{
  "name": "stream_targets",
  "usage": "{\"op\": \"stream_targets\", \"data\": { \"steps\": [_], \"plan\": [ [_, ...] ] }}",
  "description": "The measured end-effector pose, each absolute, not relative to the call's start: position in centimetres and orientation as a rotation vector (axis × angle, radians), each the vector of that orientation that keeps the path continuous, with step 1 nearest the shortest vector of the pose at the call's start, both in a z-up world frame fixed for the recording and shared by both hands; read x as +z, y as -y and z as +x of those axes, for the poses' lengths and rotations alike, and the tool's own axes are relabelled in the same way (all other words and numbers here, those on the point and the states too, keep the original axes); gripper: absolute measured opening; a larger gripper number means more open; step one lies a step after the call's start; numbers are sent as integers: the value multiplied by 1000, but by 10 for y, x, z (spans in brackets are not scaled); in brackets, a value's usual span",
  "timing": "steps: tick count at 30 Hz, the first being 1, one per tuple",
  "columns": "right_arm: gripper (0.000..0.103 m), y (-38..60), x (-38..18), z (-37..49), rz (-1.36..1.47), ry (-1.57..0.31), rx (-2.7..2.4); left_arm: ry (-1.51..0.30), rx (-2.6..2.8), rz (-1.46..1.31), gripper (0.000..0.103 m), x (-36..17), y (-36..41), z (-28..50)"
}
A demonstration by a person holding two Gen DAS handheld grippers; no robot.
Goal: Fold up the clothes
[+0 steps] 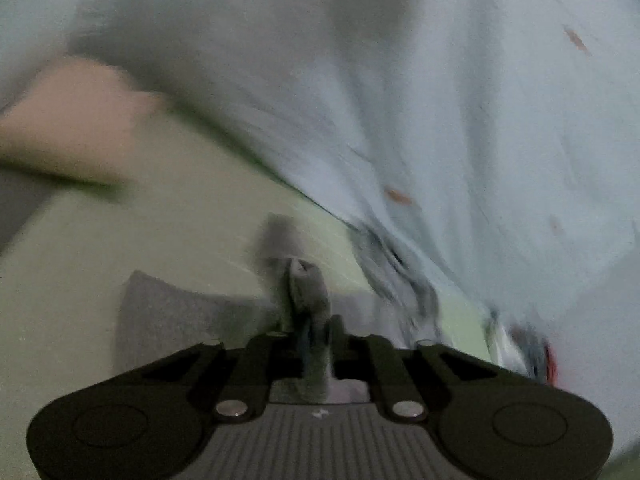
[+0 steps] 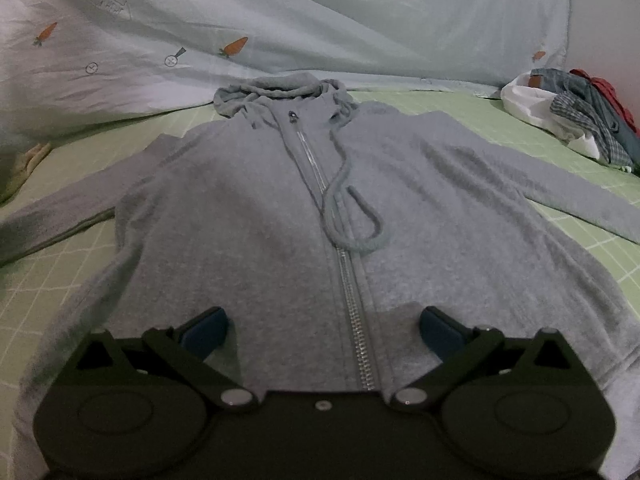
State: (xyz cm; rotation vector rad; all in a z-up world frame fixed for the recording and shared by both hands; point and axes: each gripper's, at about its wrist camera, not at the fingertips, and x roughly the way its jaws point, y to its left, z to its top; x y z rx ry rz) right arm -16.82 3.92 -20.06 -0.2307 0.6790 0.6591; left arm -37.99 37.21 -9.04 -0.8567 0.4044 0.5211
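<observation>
1. On the green checked bedsheet (image 2: 540, 112) we have the grey zip hoodie (image 2: 248, 208) lying flat on its back, front up, zip closed, hood (image 2: 280, 92) bunched at the far end against the pale blue duvet (image 2: 280, 20). Both sleeves run out sideways, one to each edge of the right wrist view.

2. Our right gripper (image 2: 323, 332) hovers over the hem end, jaws spread wide with the zipper (image 2: 356, 312) running up between them. Nothing is held there.

3. The hoodie's long axis — hem to hood — lies straight ahead of the right jaws, so the garment stretches away from us along the zip. The drawstring (image 2: 352, 216) loops loose across the chest, just beside the zip.

4. Our left gripper (image 1: 310, 300) has its jaws pressed together on a strip of grey fabric (image 1: 308, 280). It looks like hoodie cloth, probably a sleeve end or edge, though the blur will not let us say which part.

5. We judge that a fold of the sleeve or side is the likely business, with the left hand already gripping cloth and the right hand nearer the hem and body.

6. Hard to make out: the left wrist view is smeared by motion — a pinkish shape (image 1: 72, 120) at its left edge cannot be identified, and the hoodie body barely shows there. The sleeve ends are cut off in the right wrist view. A pile of other clothes (image 2: 576, 116) sits well apart at the far right.
</observation>
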Motion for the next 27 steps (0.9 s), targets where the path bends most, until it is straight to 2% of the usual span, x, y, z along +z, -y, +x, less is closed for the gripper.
{"op": "stream_targets", "data": {
  "steps": [1, 2, 3, 5, 7, 13, 16, 19, 22, 24, 27],
  "plan": [
    [103, -39, -200, -168, -232, -680, 660, -450, 521, -807, 67, -91, -363, -366],
    [103, -39, -200, -167, -234, -683, 660, -496, 522, -756, 81, -91, -355, -352],
    [103, -40, -199, -167, -237, -691, 658, -524, 532, -715, 87, -93, -348, -346],
    [103, -42, -196, -164, -240, -716, 654, -577, 557, -678, 90, -100, -342, -344],
    [103, -46, -192, -160, -239, -742, 656, -649, 610, -674, 96, -110, -343, -343],
    [103, -73, -167, -150, -208, -733, 724, -871, 788, -709, 96, -150, -351, -355],
    [103, -101, -152, -149, -227, -706, 814, -923, 817, -768, 97, -167, -357, -364],
    [103, -142, -146, -152, -264, -751, 881, -913, 801, -774, 103, -169, -358, -368],
    [103, -183, -148, -160, -333, -794, 929, -942, 800, -756, 103, -173, -358, -361],
    [99, -201, -154, -172, -381, -771, 983, -967, 803, -732, 103, -176, -357, -355],
    [76, -217, -164, -181, -416, -786, 1018, -1002, 809, -678, 103, -179, -353, -346]
  ]
}}
